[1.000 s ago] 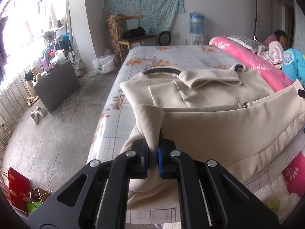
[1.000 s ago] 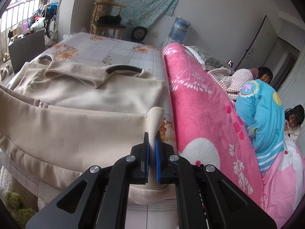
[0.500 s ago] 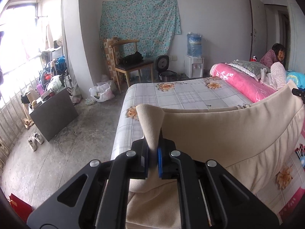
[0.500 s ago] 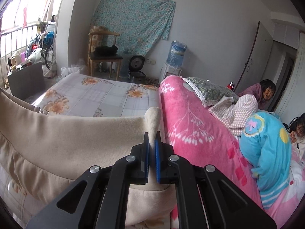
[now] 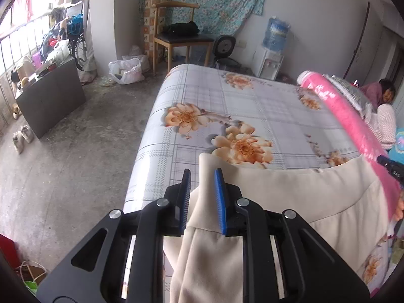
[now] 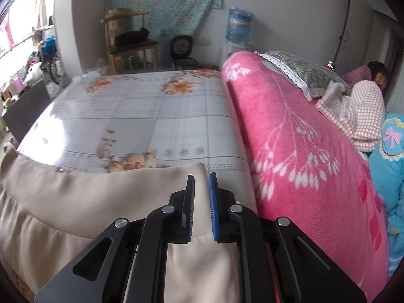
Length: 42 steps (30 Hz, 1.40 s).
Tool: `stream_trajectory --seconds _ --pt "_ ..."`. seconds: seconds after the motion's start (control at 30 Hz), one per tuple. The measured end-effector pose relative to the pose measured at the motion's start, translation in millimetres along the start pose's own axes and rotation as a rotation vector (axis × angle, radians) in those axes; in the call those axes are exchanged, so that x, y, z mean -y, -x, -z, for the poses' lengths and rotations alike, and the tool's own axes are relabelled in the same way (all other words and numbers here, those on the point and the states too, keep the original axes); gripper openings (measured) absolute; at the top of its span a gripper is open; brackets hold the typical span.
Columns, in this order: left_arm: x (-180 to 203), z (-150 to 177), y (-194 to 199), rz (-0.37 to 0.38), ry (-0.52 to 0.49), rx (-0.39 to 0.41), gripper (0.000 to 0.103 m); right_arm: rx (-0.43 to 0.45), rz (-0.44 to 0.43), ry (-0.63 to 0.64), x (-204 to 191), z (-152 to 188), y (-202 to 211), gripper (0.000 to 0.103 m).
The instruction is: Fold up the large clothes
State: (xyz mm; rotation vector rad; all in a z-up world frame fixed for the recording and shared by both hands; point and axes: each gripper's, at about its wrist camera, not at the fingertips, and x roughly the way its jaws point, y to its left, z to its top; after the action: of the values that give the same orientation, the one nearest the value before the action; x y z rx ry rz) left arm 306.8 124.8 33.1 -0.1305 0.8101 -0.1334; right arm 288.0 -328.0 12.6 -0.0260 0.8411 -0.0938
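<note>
Two tools are letting go of the same beige garment (image 5: 290, 202) at once. The left tool (image 5: 202, 197) has its jaws opening, and a corner of the cloth stands loose between the blue pads, which no longer squeeze it. The right tool (image 6: 200, 202) also has its jaws opening, with the other corner of the cloth in the gap and not pinched.

The garment lies across the near edge of the bed (image 5: 252, 106), spread from the left side toward the pink blanket (image 6: 290, 131) on the right. Its top edge runs almost straight between the two tools. The far half of the bed, with its flower sheet, is bare.

This looks like the end of one fold, when the cloth is laid down. To do it well, both tools should open wide before they pull back, so no pad drags a corner along. They should back away at the same time, or the edge may go crooked. The left corner sticks up a bit, so it may need a gentle pat flat. The right corner sits close to the pink blanket and should not slide under it.
</note>
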Motion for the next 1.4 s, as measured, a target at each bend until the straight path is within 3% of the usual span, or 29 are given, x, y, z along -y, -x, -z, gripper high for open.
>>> stream_trajectory --seconds 0.1,0.13,0.23,0.3,0.33,0.4,0.47,0.57,0.67,0.8,0.87,1.0,1.03,1.13,1.23,1.3,1.37,1.4 --pt "6.6 8.7 -12.3 0.151 0.038 -0.089 0.018 -0.077 -0.121 0.009 -4.0 1.2 -16.7 0.012" --pt "9.9 16.8 -21.6 0.166 0.047 -0.131 0.019 -0.119 -0.145 -0.005 -3.0 2.5 -27.1 0.012" --pt "4.1 38.4 -53.4 0.059 0.059 -0.239 0.018 -0.212 -0.069 -0.077 18.9 13.6 -55.2 0.008" --pt "-9.4 42.9 -47.0 0.076 0.124 -0.228 0.016 -0.206 -0.087 -0.159 40.8 18.3 -49.3 0.008" --pt "-13.1 42.5 -39.3 0.070 0.135 -0.220 0.016 -0.195 -0.019 -0.161 46.4 20.2 -39.7 0.013" --pt "-12.5 41.4 -20.3 -0.007 0.099 -0.196 0.021 -0.166 0.064 -0.110 49.3 24.8 -15.6 0.013" --pt "-7.5 42.9 4.1 -0.013 0.050 -0.167 0.022 -0.129 0.036 -0.102 50.2 32.4 14.5 0.013" --pt "6.5 56.1 38.7 0.103 0.014 -0.146 0.025 -0.078 -0.043 -0.015 28.5 53.2 61.6 0.025" --pt "22.7 87.6 56.0 0.134 -0.027 -0.164 0.027 -0.111 -0.123 0.038 8.4 85.8 82.8 0.028" --pt "10.2 132.1 33.7 0.044 0.015 -0.247 0.027 -0.246 -0.098 -0.020 17.1 137.7 63.0 0.028" --pt "2.9 136.8 36.9 0.037 0.023 -0.210 0.027 -0.223 -0.124 -0.045 22.2 145.5 63.9 0.028" --pt "3.2 128.0 58.3 0.004 0.006 -0.168 0.027 -0.184 -0.054 -0.004 5.7 125.7 89.8 0.029" --pt "7.8 126.4 65.7 0.010 -0.015 -0.145 0.027 -0.164 -0.078 0.005 -1.7 121.6 98.0 0.031" --pt "29.3 123.8 74.3 0.099 -0.050 -0.110 0.035 -0.109 -0.178 0.018 -33.6 114.5 113.6 0.049" --pt "60.5 132.3 57.6 0.123 -0.099 -0.151 0.040 -0.103 -0.227 0.070 -71.0 119.1 104.9 0.054" --pt "75.8 147.2 38.5 0.060 -0.148 -0.191 0.046 -0.152 -0.223 0.075 -85.1 128.9 81.5 0.059" --pt "85.5 156.2 38.1 -0.028 -0.216 -0.135 0.057 -0.236 -0.176 0.044 -88.6 142.9 53.9 0.064" --pt "87.1 156.9 38.7 -0.053 -0.225 -0.131 0.059 -0.204 -0.162 0.051 -91.4 142.8 57.0 0.064"
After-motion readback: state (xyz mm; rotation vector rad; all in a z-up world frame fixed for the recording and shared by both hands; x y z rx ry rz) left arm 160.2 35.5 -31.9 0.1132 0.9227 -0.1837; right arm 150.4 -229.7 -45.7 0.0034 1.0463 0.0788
